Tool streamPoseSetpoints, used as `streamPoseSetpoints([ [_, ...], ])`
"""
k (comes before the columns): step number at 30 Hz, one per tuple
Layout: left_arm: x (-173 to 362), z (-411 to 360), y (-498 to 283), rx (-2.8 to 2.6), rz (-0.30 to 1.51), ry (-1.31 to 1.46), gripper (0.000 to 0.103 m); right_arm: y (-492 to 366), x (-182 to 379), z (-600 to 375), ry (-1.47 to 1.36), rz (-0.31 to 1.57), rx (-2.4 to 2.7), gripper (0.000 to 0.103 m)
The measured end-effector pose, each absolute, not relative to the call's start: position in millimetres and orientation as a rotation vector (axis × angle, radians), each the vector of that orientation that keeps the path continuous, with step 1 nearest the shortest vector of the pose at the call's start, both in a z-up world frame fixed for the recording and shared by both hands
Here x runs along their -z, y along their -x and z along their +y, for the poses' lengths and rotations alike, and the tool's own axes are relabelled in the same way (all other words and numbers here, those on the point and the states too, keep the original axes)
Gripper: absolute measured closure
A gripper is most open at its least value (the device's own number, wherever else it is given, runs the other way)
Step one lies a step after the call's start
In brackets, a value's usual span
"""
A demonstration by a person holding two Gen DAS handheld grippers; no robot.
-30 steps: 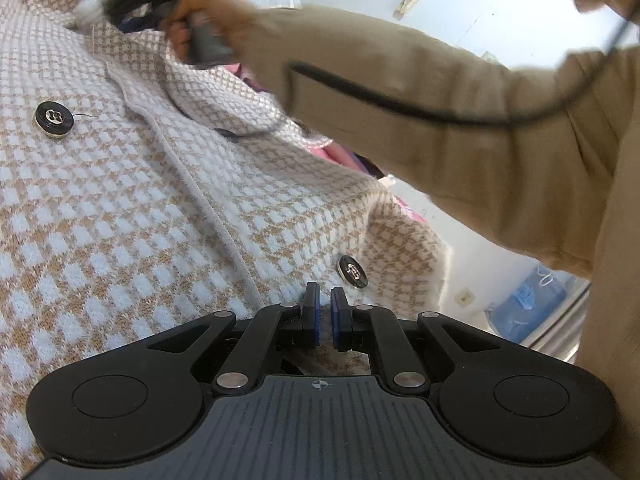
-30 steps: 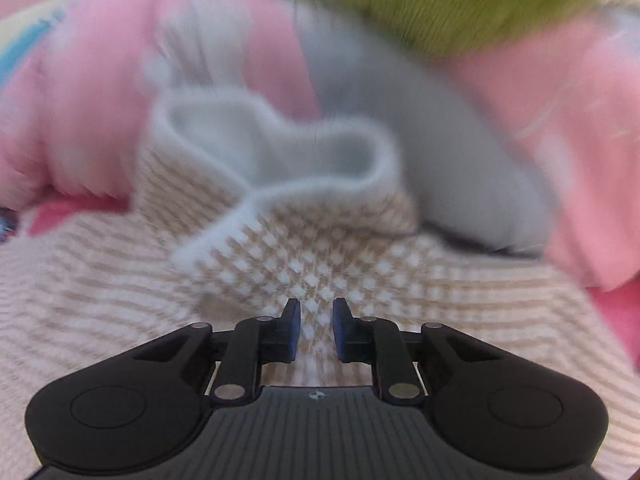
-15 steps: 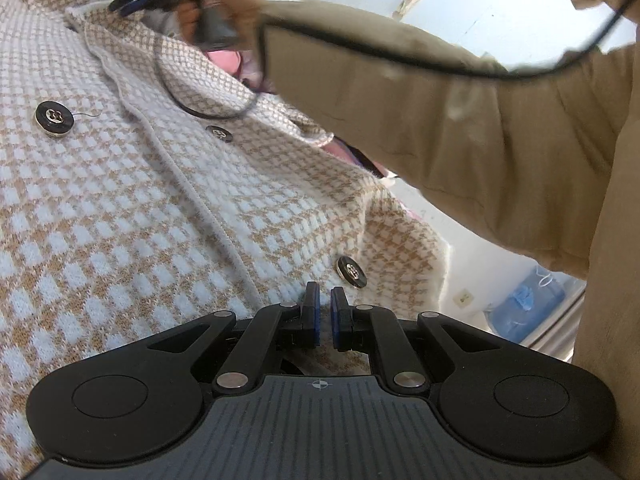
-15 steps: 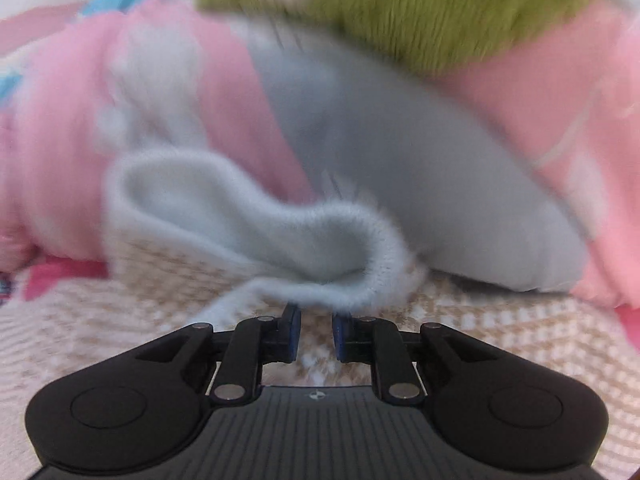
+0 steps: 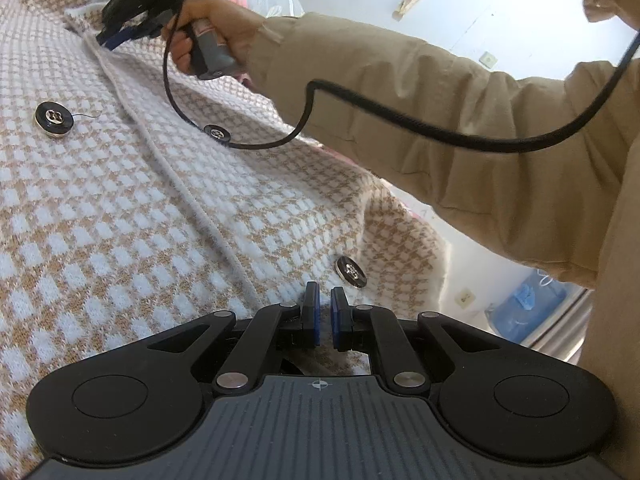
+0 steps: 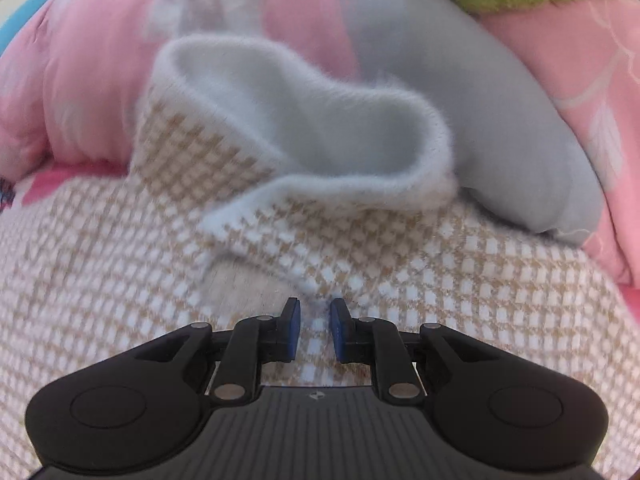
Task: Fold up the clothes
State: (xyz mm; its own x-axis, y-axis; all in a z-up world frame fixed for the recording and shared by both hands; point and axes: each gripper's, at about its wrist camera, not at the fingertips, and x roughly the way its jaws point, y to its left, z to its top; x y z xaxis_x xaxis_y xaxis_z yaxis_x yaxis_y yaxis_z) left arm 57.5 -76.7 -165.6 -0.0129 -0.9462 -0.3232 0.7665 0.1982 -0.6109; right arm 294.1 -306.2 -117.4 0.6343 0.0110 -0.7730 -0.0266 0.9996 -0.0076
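Tan-and-white checked cardigan (image 5: 168,216) lies spread on the pink bedding (image 6: 80,92); the right gripper (image 6: 314,322), slightly parted and empty, has dropped from collar (image 6: 304,128) to placket, left gripper (image 5: 325,312) clenched at the hem, the fold not yet begun

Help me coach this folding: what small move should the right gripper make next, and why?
Probably ease the right gripper forward and close it on the cardigan near its white collar. Its jaws stand slightly apart over the flat knit, gripping nothing visible, while the left gripper looks pinched at the hem by a button.
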Motion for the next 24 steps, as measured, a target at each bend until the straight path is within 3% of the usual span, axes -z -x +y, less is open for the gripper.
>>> streamPoseSetpoints([
  [8, 163.8, -75.1, -57.7, 1.382, 0.784, 0.279, 0.094, -195.6, 24.2, -375.1, -0.089, 0.737, 0.081, 0.085],
  [12, 160.0, -75.6, -57.1, 1.367, 0.798, 0.260, 0.094, -103.9, -18.9, -422.5, -0.183, 0.707, 0.162, 0.072],
  [17, 154.5, -78.9, -53.8, 1.330, 0.823, 0.233, 0.094, -29.7, 12.2, -458.4, -0.315, 0.730, 0.253, 0.054],
  [24, 151.7, -77.7, -57.1, 1.287, 0.877, 0.253, 0.094, -51.4, 93.1, -522.6, -0.729, 0.780, 0.260, 0.052],
])
